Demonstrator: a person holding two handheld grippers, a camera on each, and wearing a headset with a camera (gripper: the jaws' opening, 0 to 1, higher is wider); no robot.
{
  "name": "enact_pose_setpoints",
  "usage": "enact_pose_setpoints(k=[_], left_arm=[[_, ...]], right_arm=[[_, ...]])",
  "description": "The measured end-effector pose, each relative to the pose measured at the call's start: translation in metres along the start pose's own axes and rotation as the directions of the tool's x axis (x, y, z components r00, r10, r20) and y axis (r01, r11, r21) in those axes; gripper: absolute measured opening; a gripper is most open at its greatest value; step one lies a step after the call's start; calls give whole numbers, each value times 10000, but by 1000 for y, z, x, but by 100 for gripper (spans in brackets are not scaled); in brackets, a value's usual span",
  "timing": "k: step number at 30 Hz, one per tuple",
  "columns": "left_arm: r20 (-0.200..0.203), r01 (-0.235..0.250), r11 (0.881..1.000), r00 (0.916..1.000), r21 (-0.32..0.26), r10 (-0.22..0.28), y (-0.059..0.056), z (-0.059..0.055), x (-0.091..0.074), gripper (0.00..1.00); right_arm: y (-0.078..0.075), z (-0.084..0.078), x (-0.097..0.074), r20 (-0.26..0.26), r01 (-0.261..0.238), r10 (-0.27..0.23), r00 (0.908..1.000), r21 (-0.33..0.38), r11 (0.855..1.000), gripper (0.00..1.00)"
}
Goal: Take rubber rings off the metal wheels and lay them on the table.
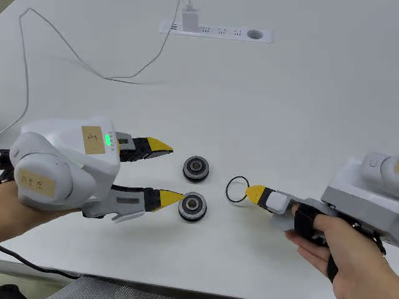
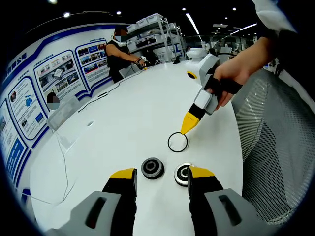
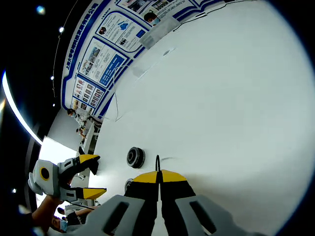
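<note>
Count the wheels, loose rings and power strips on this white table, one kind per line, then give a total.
Metal wheels: 2
Loose rubber ring: 1
Power strip: 1
Total: 4
</note>
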State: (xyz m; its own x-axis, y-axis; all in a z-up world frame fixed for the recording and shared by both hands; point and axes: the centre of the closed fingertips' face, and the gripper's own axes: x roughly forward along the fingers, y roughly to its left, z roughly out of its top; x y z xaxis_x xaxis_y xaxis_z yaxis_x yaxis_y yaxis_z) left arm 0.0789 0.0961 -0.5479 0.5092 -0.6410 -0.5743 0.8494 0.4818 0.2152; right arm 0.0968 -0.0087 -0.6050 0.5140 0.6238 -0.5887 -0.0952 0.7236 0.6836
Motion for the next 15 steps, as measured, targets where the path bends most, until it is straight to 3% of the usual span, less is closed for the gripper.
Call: enact_pose_setpoints(k=[15], left_arm=[[-14,-81,9996,10000,277,82,0,1,-1,42]], right_arm=[[-7,-6,-5,-153,731,-755,9970,-1237,9896,9]])
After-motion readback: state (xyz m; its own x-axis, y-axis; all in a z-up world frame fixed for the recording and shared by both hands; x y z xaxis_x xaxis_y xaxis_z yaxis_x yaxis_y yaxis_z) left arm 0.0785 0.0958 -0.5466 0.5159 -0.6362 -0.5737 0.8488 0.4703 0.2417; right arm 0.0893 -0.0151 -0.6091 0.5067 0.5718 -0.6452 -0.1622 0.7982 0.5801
